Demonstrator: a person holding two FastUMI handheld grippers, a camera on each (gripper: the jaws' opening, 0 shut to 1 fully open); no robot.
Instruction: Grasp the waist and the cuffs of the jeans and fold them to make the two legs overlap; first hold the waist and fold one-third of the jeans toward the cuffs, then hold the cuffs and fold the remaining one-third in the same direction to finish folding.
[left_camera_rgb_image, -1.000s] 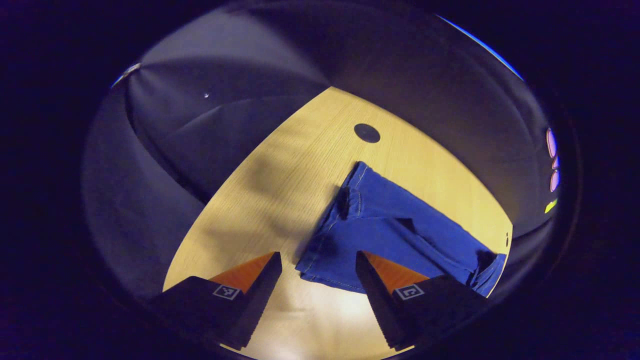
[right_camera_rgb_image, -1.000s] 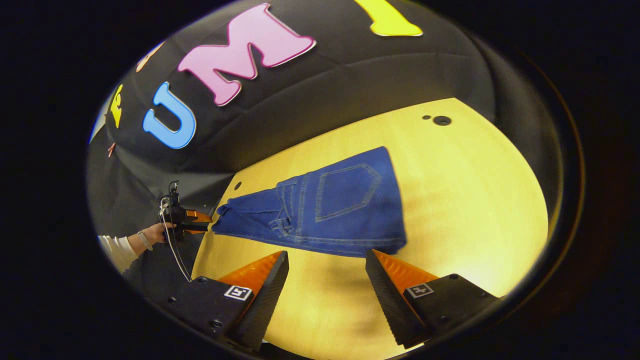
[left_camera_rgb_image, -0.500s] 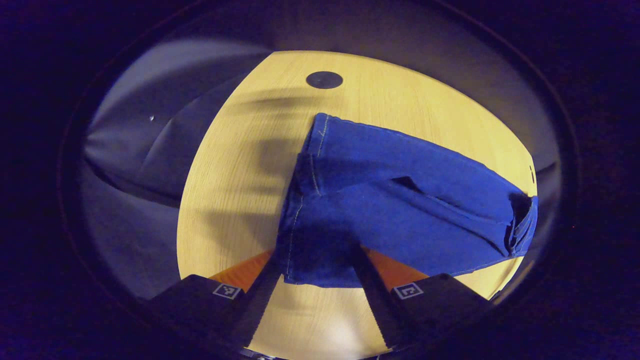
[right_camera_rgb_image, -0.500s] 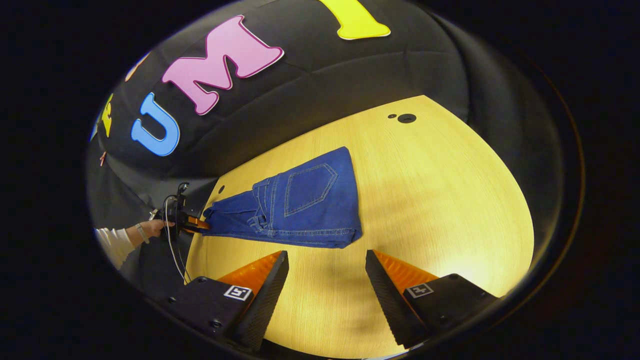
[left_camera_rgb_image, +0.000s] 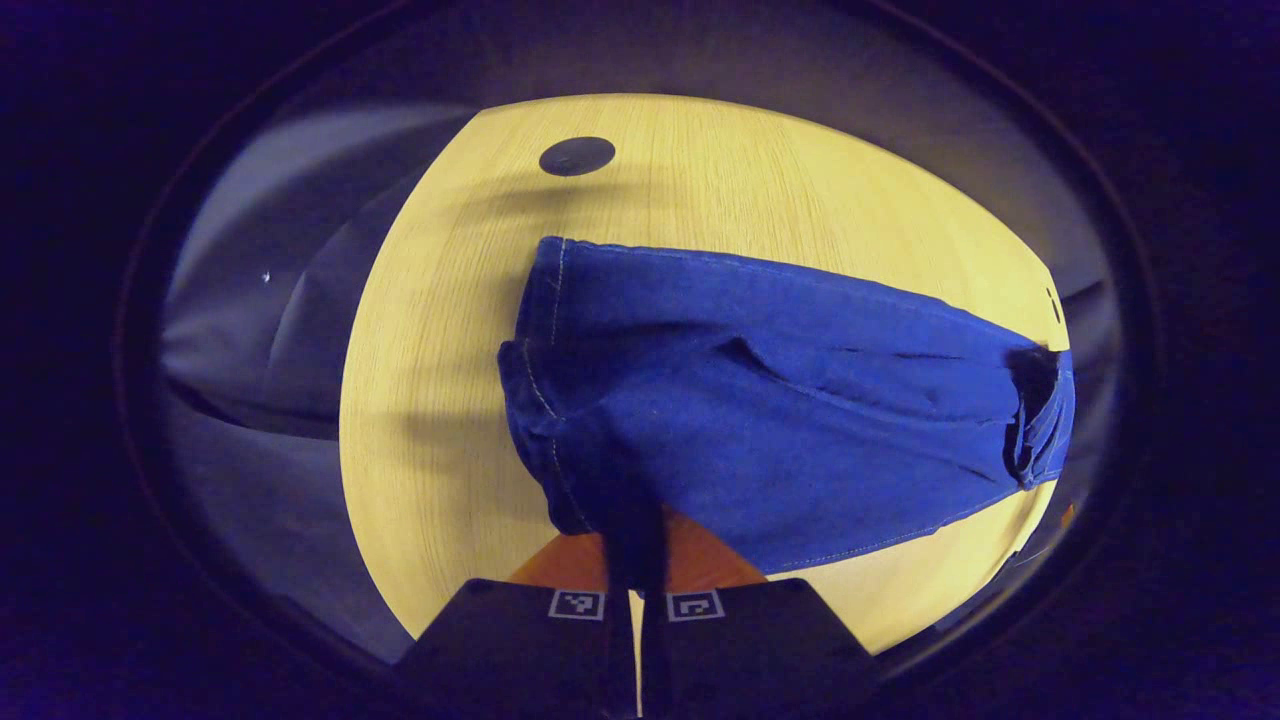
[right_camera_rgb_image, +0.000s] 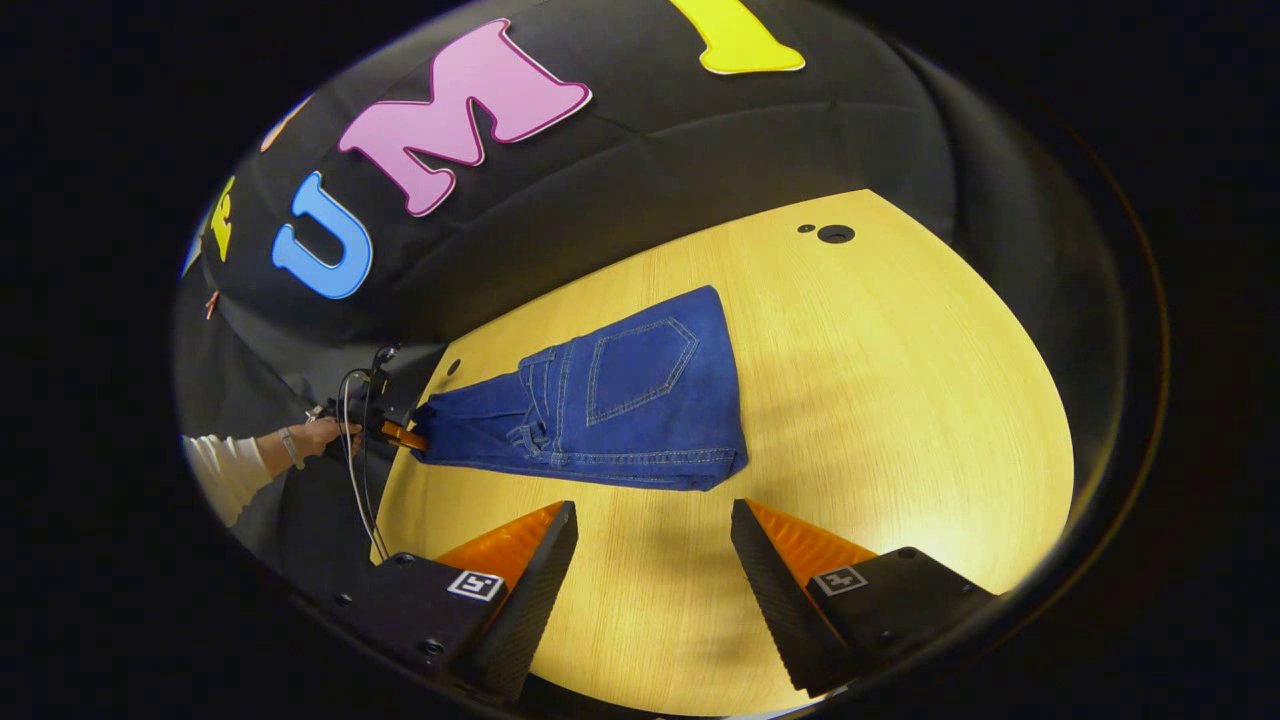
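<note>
The left claw (left_camera_rgb_image: 634, 545) has just closed: a second ago its fingers stood wide apart short of the cloth, and now they are pressed together on the cuff end of the jeans (left_camera_rgb_image: 790, 400), with denim pinched between them. The jeans lie flat on the desk (right_camera_rgb_image: 900, 400), waist section already folded over so the back pocket faces up. In the right gripper view a hand (right_camera_rgb_image: 318, 438) holds that left claw at the cuff end, by the desk's edge. The right claw (right_camera_rgb_image: 655, 560) hangs wide open above bare desk just short of the waist-side fold, holding nothing. With the cuffs gripped, the last third looks ready to be carried over the folded part — the final fold.
</note>
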